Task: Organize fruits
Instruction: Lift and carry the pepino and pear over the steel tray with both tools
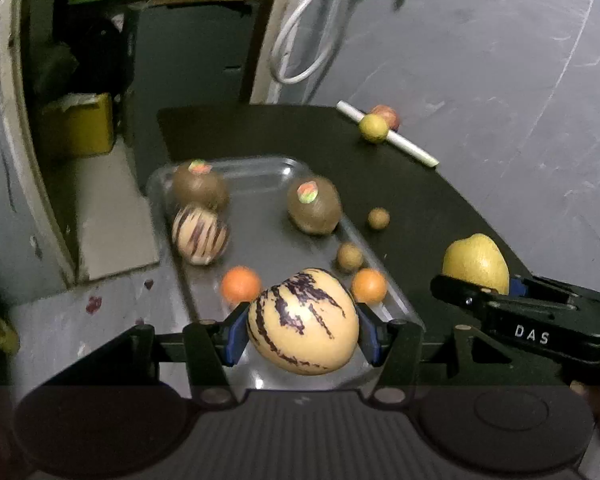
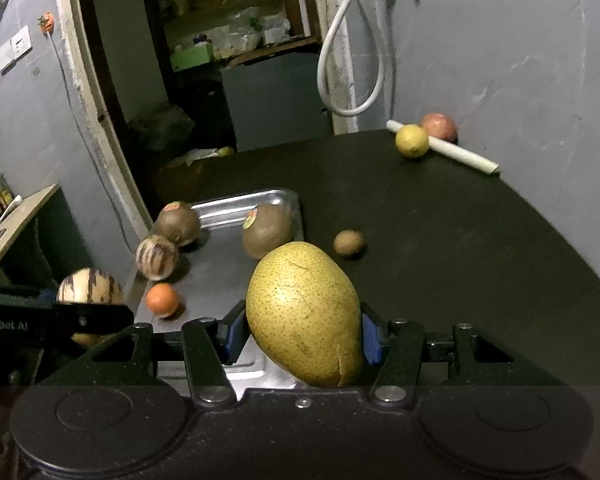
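Above the near end of the shiny metal tray (image 1: 236,168), the left tongs (image 1: 302,330) clamp a cream, purple-striped round melon (image 1: 302,322) between blue pads. Just to its right, the right tongs (image 2: 300,332) grip a speckled yellow-green pear (image 2: 304,316) over the black worktop (image 2: 460,240) — two brown kiwis, another striped melon and small oranges lie on the tray.

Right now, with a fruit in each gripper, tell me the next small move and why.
Probably lower the left gripper and set its striped melon on the bare tray floor just ahead. The other striped melon already lies in that tray, and the left jaws hang over its near end. The right gripper can hold its pear meanwhile.
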The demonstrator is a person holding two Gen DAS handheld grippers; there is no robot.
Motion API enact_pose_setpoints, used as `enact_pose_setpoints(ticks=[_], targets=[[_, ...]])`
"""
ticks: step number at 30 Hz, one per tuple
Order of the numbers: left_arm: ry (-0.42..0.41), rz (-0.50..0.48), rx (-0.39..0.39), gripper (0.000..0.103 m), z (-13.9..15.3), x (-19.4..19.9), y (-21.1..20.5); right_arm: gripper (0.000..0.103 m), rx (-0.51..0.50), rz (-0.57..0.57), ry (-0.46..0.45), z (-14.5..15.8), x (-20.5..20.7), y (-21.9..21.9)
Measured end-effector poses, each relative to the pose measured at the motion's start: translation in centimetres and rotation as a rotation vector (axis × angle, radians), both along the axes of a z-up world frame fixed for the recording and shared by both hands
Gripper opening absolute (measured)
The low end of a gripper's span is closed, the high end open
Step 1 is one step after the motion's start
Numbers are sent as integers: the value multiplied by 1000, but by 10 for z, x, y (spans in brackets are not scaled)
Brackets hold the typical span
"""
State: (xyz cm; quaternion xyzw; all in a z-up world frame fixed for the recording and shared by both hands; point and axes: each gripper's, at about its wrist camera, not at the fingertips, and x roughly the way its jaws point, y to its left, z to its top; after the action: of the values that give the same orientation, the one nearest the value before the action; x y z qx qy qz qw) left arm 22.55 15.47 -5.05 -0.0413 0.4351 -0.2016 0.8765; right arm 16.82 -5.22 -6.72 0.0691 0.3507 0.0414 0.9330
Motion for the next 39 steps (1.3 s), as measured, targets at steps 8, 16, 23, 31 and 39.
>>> enact_pose_setpoints(ticks=[8, 16, 23, 31, 39], targets=[[47, 54, 8, 59, -14, -10, 17, 57, 4, 51, 56, -18, 4, 18], [63, 87, 5, 59, -22, 4, 22, 57, -55, 110, 90, -29, 9, 32], [83, 88, 6, 59, -30, 14, 23, 57, -73, 115, 108, -35, 11, 32], [105, 63, 11, 59, -36, 21, 16, 57, -78, 142, 121, -39, 20, 39], [118, 55, 15, 59, -40, 27, 16, 57, -90, 159, 136, -45, 25, 45]])
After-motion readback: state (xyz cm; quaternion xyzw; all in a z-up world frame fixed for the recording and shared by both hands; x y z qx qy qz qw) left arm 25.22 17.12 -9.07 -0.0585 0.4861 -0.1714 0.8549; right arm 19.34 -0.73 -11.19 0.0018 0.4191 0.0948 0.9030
